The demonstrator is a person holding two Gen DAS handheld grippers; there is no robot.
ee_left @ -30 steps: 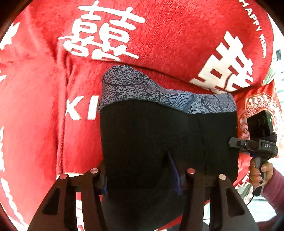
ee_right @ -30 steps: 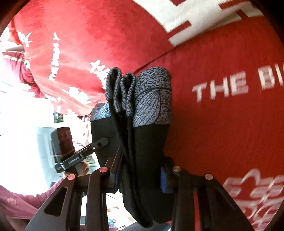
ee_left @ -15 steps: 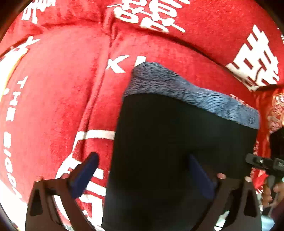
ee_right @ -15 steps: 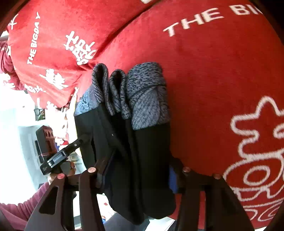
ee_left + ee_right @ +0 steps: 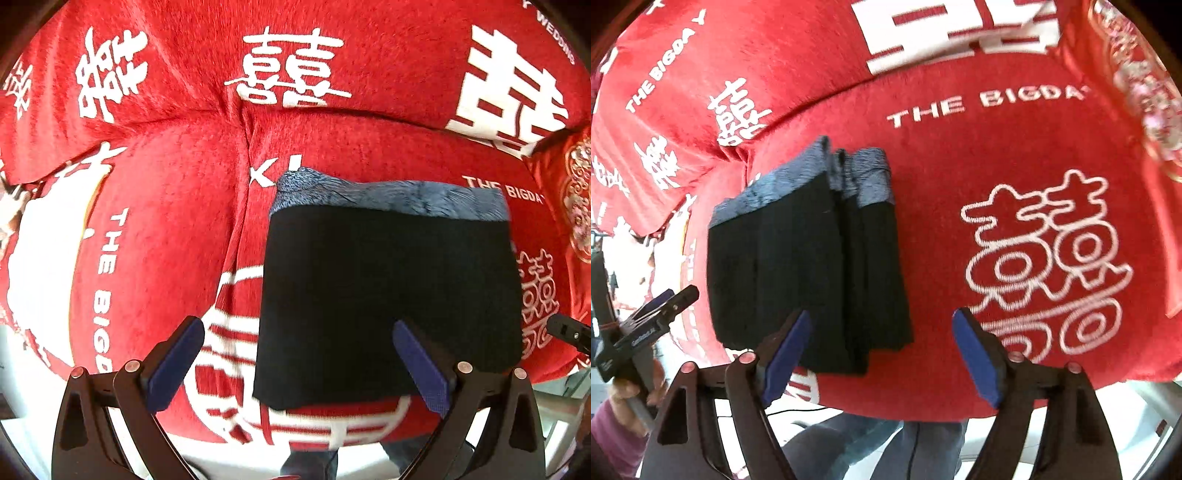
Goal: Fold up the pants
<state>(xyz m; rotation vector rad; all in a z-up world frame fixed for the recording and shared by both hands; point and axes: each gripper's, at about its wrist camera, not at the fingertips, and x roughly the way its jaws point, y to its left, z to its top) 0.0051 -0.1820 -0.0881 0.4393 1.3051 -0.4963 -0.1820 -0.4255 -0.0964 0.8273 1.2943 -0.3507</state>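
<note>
The black pants point(image 5: 388, 291) with a grey patterned waistband lie folded into a compact rectangle on the red sofa seat. In the right wrist view the pants point(image 5: 809, 273) show as several stacked layers. My left gripper point(image 5: 297, 362) is open and empty, just in front of the fold's near edge. My right gripper point(image 5: 881, 354) is open and empty, pulled back from the fold's right side. The left gripper also shows in the right wrist view point(image 5: 653, 314), at the far left.
The red sofa cover point(image 5: 166, 221) with white characters and "THE BIGDAY" text covers seat and backrest point(image 5: 288, 55). A red embroidered cushion point(image 5: 576, 199) lies at the right. The seat's front edge point(image 5: 923, 410) drops to a pale floor.
Both grippers have opened and let go of the folded pants, which now lie on the seat. Both have drawn back toward the seat's front edge.
</note>
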